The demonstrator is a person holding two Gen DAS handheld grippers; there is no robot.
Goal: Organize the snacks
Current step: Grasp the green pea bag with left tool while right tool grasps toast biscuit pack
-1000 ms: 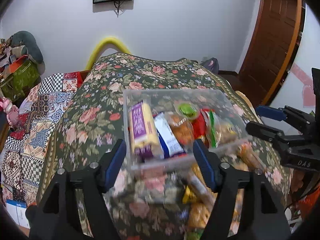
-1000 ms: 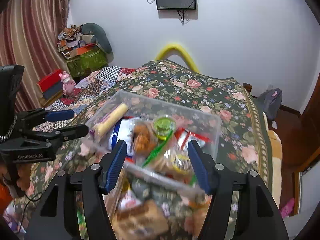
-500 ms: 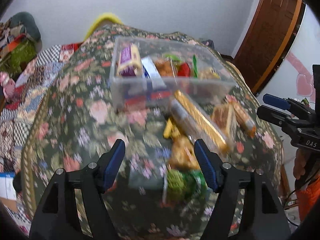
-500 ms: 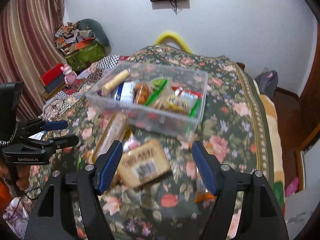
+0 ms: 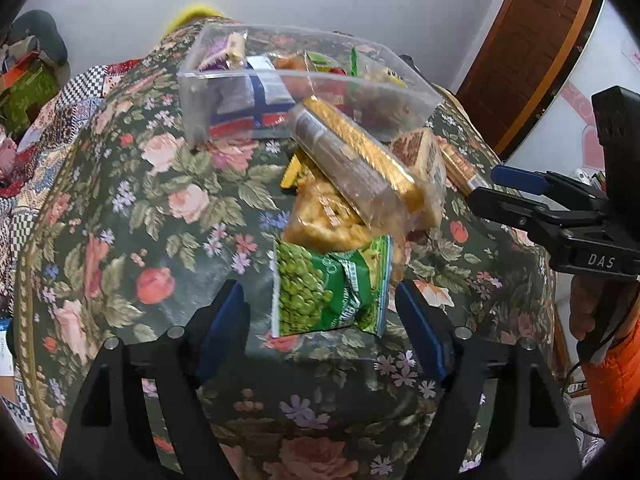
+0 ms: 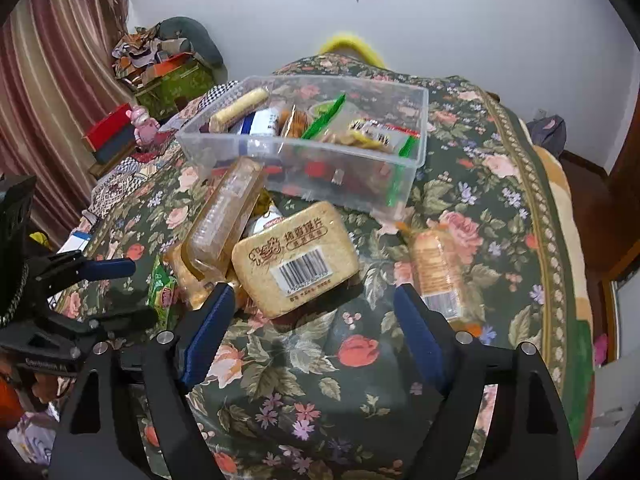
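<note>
A clear plastic bin holding several snacks sits on the floral-cloth table. In front of it lies a pile of loose snacks: a green pea bag, an orange cracker bag, a long gold-edged biscuit pack, a tan barcoded pack and a small orange pack. My left gripper is open and empty, its fingers either side of the green pea bag. My right gripper is open and empty just before the tan pack.
The floral table drops off at the right and near edges. A wooden door stands at the right. Boxes and clutter sit by the curtain at the left. A patchwork cloth lies left of the table.
Both grippers have pulled back and lowered from the bin toward the loose pile. The green pea bag now sits between my left fingers; the tan pack is close before my right.
</note>
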